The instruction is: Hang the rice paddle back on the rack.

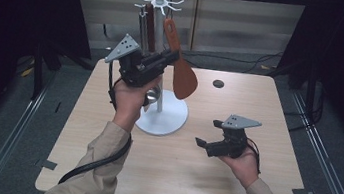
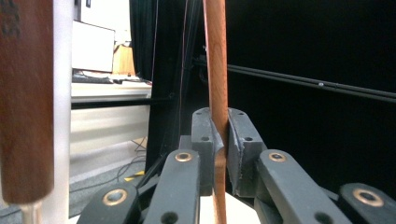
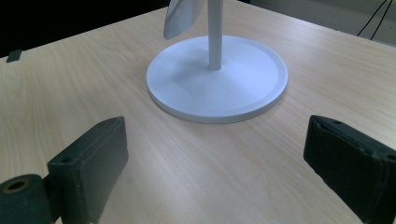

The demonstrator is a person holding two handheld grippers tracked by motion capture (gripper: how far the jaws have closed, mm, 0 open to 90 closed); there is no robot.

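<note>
Black pads of left claw (image 2: 220, 144) clamped on thin wooden handle of spatula (image 1: 182, 70), which hangs from hook atop white rack (image 1: 161, 30); blade tilted over rack base (image 3: 217, 79). Step in hand, likely: lift handle off hook. Do well: raise straight up until hole clears hook, keep squeeze firm so slim handle not twist, avoid neighbouring brown-handled utensil (image 2: 25, 98). Right claw (image 1: 211, 136) apart, holding nothing, hovering low over desk (image 1: 175, 173). Desk light wood, bare; dark curtains around, cables on floor behind
</note>
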